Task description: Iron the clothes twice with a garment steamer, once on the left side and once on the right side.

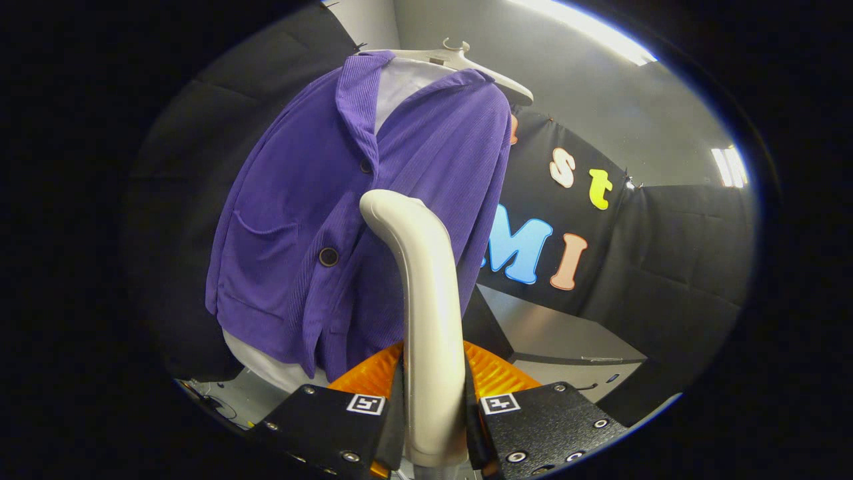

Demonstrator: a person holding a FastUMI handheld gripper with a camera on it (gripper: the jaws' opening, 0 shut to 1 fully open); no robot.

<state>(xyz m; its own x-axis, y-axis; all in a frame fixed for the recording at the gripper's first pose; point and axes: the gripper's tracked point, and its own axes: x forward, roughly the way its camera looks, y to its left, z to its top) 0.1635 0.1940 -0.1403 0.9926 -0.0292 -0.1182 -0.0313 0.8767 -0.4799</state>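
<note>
1. Black cloth walls and a grey ceiling with strip lights enclose the booth, where one purple jacket [346, 220] hangs on one pale hanger [466, 63] over a white lining.
2. Both fingers of the gripper [434, 413] are clamped on the handle of one garment steamer [420, 300], its head rising against the jacket's buttoned front.
3. Advice: keep the head near the cloth and travel slowly down one side.
4. Count: two dark buttons visible.

A pale hanger [490, 70] hangs against a grey wall [586, 113], with black cloth [680, 247] draped beside and below it. Bright ceiling lights [586, 30] glow above. A grey table [553, 333] stands below the cloth.
</note>
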